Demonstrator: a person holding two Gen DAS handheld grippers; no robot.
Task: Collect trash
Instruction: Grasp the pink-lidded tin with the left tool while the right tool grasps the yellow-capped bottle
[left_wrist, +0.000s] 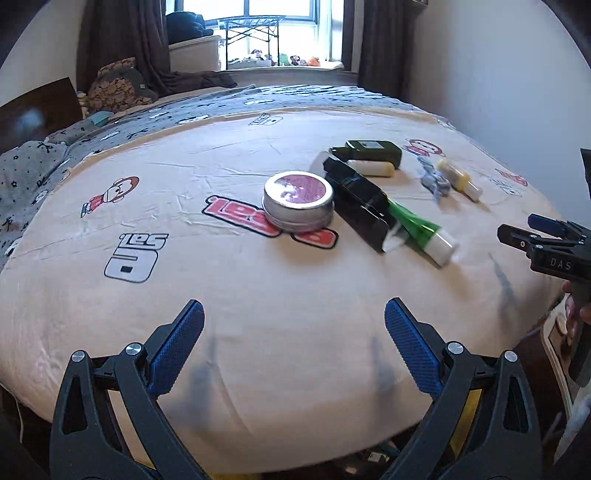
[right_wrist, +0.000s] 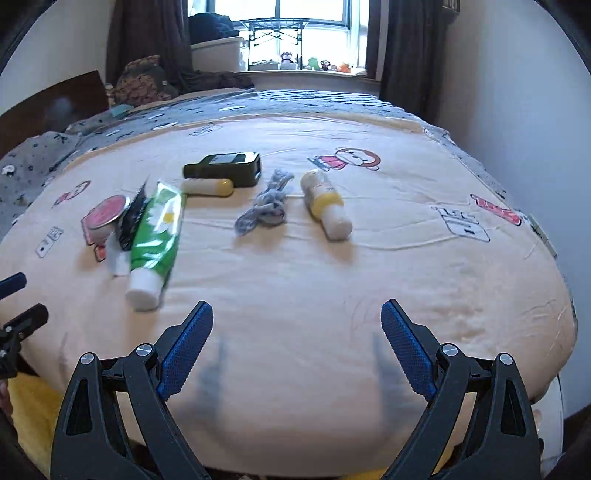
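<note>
Several items lie on a cream bed cover (left_wrist: 184, 280): a round metal tin (left_wrist: 298, 202) (right_wrist: 105, 218), a black wrapper (left_wrist: 360, 201) (right_wrist: 132, 218), a green tube with a white cap (left_wrist: 421, 230) (right_wrist: 155, 236), a dark green bottle (left_wrist: 373, 151) (right_wrist: 225, 168), a small cream-yellow tube (left_wrist: 371, 168) (right_wrist: 208, 186), a grey string bundle (left_wrist: 436, 181) (right_wrist: 264, 210) and a yellow-white bottle (left_wrist: 460, 179) (right_wrist: 325, 203). My left gripper (left_wrist: 294, 339) is open and empty, short of the tin. My right gripper (right_wrist: 297, 339) is open and empty, short of the string; it also shows in the left wrist view (left_wrist: 543, 236).
Grey patterned bedding (left_wrist: 44, 162) and pillows lie at the far left by a dark headboard (left_wrist: 33, 110). A window with toys on its sill (right_wrist: 303, 62) is at the far end. A white wall (right_wrist: 535, 129) runs along the right side of the bed.
</note>
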